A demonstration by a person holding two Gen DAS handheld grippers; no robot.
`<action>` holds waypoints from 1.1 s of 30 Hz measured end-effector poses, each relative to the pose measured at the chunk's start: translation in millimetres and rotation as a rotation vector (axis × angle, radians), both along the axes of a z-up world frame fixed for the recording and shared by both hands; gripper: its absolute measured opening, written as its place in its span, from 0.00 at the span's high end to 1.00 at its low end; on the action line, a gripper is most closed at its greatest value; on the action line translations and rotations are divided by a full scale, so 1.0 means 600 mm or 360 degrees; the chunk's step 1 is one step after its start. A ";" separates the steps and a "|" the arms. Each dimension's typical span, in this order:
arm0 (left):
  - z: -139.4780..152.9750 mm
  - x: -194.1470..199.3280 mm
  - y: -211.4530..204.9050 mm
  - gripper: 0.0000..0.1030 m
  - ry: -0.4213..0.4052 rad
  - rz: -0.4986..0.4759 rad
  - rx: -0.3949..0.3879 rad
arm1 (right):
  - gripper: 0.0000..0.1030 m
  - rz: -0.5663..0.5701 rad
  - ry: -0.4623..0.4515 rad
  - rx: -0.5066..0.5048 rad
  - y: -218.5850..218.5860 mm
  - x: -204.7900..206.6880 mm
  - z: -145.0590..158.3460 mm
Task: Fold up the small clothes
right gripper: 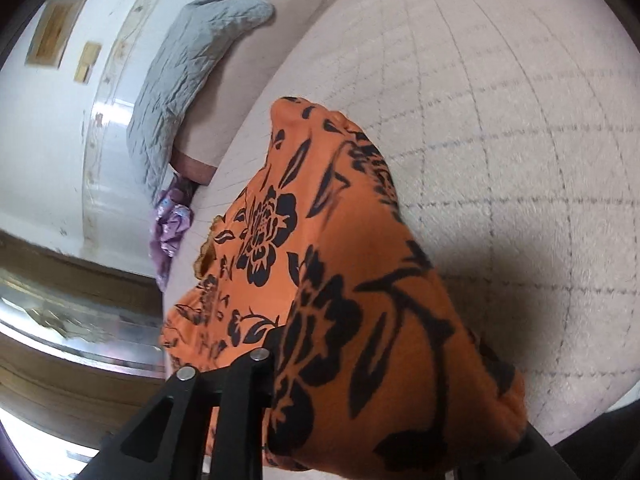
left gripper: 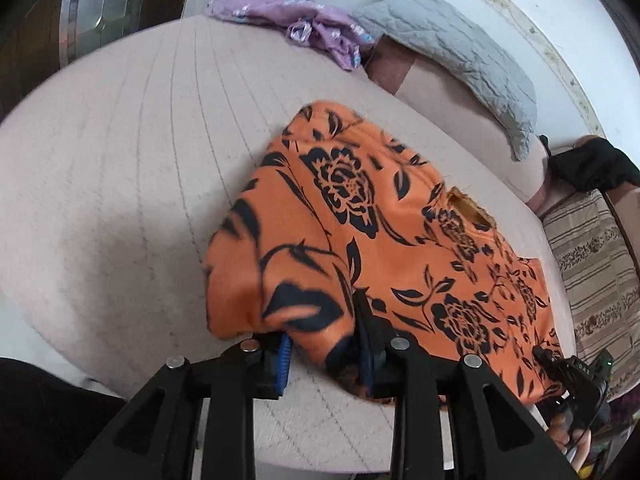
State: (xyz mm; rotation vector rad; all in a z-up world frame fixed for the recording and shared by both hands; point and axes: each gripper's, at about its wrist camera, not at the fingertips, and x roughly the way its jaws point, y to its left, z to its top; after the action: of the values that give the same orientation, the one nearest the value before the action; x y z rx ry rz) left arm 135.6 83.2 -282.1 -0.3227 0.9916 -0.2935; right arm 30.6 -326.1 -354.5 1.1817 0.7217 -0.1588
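Left gripper (left gripper: 326,354) clenched on the near hem of the orange floral garment (left gripper: 360,216), lifted for folding over. Garment spread across the bed (left gripper: 120,160), below the grey pillow (left gripper: 452,48). Right gripper (right gripper: 320,380) grasping a draped edge likewise.

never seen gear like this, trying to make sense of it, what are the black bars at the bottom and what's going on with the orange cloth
The black bars are hand-held grippers, one in each of a person's hands, each carrying a fisheye camera that looks along its jaws. One picture comes from the left gripper, the other from the right gripper. On the pale quilted bed lies an orange garment with black flowers; each gripper has an edge of it between its jaws. Further back sit a purple garment and a grey pillow.
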 end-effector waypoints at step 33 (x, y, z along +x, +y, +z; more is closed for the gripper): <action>-0.022 0.233 -0.259 0.33 0.0061 -0.0204 0.0502 | 0.26 -0.0106 -0.0086 0.0420 -0.044 -0.033 -0.005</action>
State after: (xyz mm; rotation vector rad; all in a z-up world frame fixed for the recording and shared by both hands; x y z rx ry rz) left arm 275.1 -72.0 -295.5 0.0220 1.0806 -0.2429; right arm 10.5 -352.4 -357.7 1.4573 0.6696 -0.0883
